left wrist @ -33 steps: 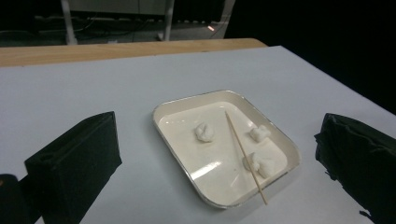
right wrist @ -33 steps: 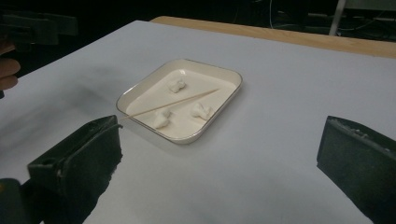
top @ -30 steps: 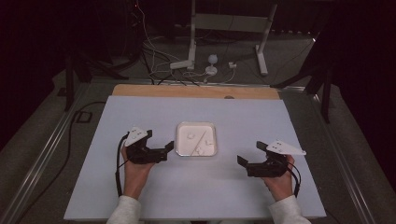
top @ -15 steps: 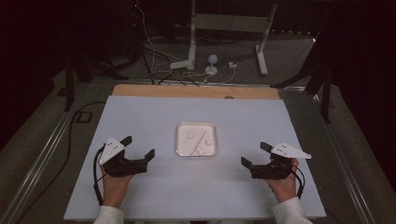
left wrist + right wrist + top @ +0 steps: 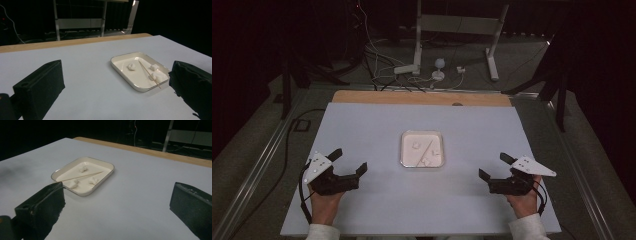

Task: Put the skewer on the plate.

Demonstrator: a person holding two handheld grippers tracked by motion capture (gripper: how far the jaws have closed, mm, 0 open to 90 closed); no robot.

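The left tongs [image 5: 348, 161] have drawn back from the tray [image 5: 422, 162] toward the table's left edge.

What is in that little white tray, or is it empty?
Not empty. The tray holds three small white lumps and a thin wooden stick lying slantwise across it. What the lumps are made of, I cannot tell.

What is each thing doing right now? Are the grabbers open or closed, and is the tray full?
Left hand-held gripper: open, holding nothing.
Right hand-held gripper: open, holding nothing.
Tray: flat on the table, holding three white lumps and a stick.
Stick: lying flat across the tray.
White lumps: loose, apart.
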